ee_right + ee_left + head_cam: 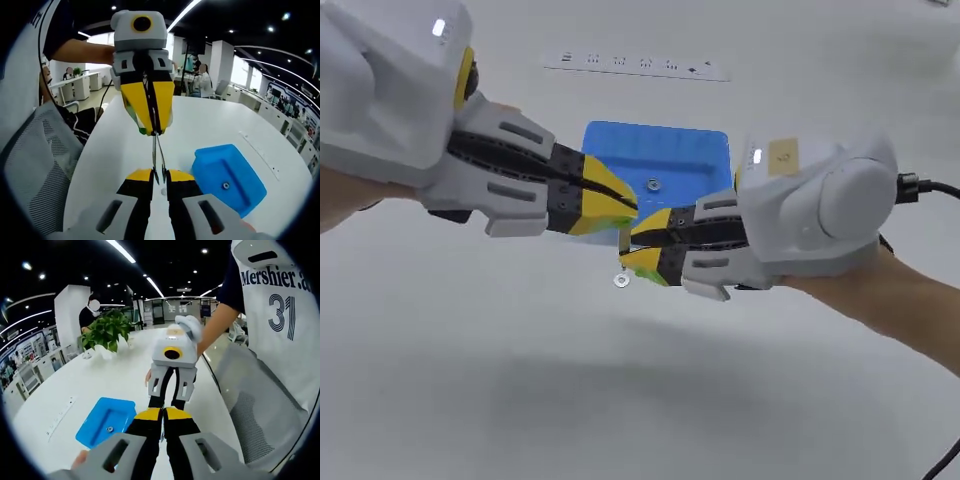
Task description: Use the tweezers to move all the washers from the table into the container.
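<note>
Thin metal tweezers [157, 155] run from my left gripper [152, 131], which is shut on their upper end, down to my right gripper [160, 176]. The right jaws stand close on either side of the tweezer tips and press on them. In the head view the left gripper [625, 205] and right gripper [635, 250] meet tip to tip in front of the blue container [610, 140]. One washer [621, 280] lies on the table just below them. Another washer [652, 184] lies inside the container [245, 170].
The white table [520, 380] stretches wide around the grippers. A flat white ruler-like strip [635, 66] lies beyond the container. A person in a numbered shirt [280, 315] stands at the table's side, with a mesh chair [35, 165] close by.
</note>
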